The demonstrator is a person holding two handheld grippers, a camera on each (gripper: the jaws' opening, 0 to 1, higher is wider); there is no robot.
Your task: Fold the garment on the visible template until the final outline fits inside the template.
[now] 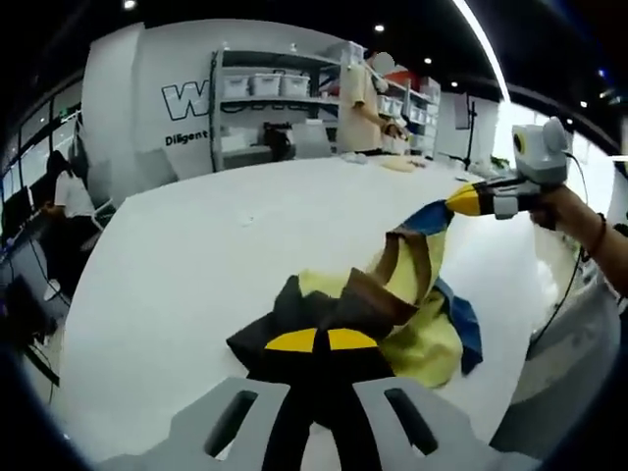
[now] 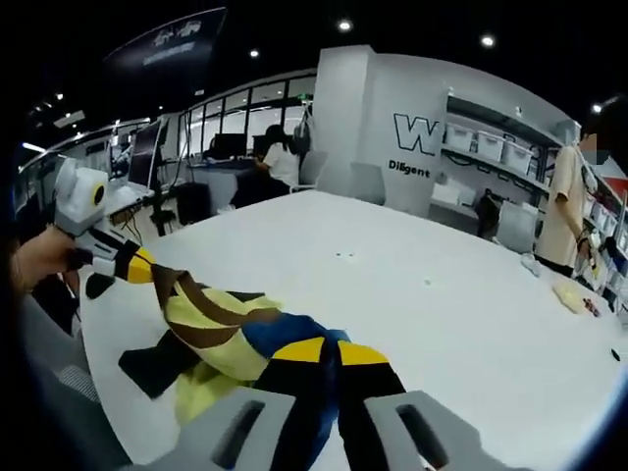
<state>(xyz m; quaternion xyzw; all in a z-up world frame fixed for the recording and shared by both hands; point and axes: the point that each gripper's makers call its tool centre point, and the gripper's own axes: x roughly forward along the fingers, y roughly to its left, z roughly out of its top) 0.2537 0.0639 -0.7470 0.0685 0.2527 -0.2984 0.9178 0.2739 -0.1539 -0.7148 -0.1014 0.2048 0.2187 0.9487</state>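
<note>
The left gripper (image 1: 321,340) had its yellow-tipped jaws pressed together, pinching cloth low over the surface. The right gripper (image 1: 461,201), gripped by a hand (image 1: 561,206), was raised higher, its jaws likewise closed on cloth, the two grippers well apart.

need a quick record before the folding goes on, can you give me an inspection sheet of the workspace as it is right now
surface: white table, mostly bare; no template outline can be made out on it.
job's things: garment in yellow, brown, blue and black, bunched, one end lifted off the table.
clutter: small pale items near the far edge, too small to identify.
grippers: left tool shut on the garment's dark part; right tool shut on the garment's other end.
cables: dark cable hanging below the right hand.
surroundings: shelving with white bins, a wall with lettering, a person standing by the shelves, a person seated at desks.
</note>
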